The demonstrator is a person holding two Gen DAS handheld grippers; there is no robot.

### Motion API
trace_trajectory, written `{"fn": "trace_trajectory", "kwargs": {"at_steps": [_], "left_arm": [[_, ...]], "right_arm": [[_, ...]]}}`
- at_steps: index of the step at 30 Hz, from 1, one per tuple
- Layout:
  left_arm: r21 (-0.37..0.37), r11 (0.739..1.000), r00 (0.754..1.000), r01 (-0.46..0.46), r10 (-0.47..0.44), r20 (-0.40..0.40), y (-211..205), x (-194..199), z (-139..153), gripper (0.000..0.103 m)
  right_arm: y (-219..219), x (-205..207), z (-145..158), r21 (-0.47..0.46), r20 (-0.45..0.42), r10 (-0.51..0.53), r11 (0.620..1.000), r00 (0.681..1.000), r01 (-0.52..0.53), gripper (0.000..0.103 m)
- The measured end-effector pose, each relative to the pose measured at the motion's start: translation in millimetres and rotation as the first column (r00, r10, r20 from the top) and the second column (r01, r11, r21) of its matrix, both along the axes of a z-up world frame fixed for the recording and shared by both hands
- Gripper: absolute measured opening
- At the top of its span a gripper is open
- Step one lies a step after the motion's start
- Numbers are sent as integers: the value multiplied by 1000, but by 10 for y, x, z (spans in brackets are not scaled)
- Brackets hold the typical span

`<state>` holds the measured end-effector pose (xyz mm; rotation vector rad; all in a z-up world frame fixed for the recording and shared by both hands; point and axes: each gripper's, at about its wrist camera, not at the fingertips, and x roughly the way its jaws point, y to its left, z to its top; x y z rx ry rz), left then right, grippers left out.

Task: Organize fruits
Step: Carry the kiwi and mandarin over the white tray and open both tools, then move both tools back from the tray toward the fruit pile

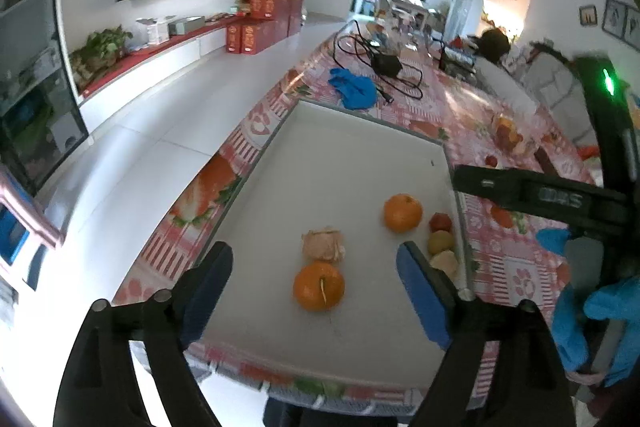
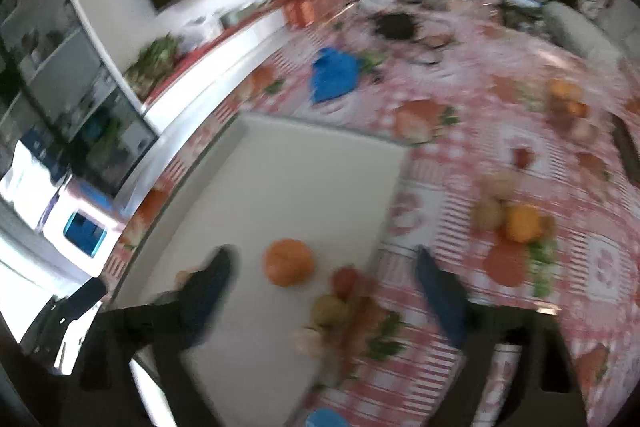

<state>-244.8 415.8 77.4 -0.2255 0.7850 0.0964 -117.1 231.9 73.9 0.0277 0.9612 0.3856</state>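
A white tray (image 1: 340, 163) is seen lying on a table covered with a red-and-white patterned cloth (image 1: 500, 259), close to the table's near edge. The left gripper (image 1: 316, 275) is held above the near part of the tray with its jaws spread wide and nothing between them; its blue-padded fingers (image 1: 420, 291) flank an orange with a stem (image 1: 319, 285), which rests on the tray floor. Just behind that orange, touching it, a pale peeled fruit (image 1: 323, 245) is seen. A second orange (image 1: 403, 212) lies further toward the tray's right side, and beside the right rim three small fruits are lined up: a red one (image 1: 440, 222), a yellow-green one (image 1: 440, 242) and a pale one (image 1: 445, 263). The right gripper (image 2: 324, 281) is likewise shown wide open and empty, hovering over the tray's right edge; its view is blurred, so finer detail cannot be told. In that view more fruit is left loose on the cloth to the right of the tray, among it a brownish fruit (image 2: 488, 214) touching a yellow-orange fruit (image 2: 522, 223). Beyond the tray a crumpled blue cloth (image 1: 354, 89) and a black adapter with tangled cable (image 1: 386, 65) are laid on the table, well apart from the fruit.
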Motion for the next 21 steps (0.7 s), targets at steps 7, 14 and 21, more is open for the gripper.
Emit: {"fn": "trace_trajectory", "kwargs": {"at_steps": [7, 14, 21], "left_arm": [[53, 996, 995, -68, 63, 82, -43, -345, 139, 94], [124, 991, 998, -57, 56, 16, -207, -541, 15, 94], [100, 992, 991, -71, 81, -104, -246, -718, -265, 94]], "right_arm": [[-831, -164, -129, -7, 30, -248, 969, 968, 248, 103], [-1584, -167, -478, -81, -25, -491, 869, 871, 488, 103], [-1905, -183, -703, -167, 3, -579, 804, 816, 571, 103]]}}
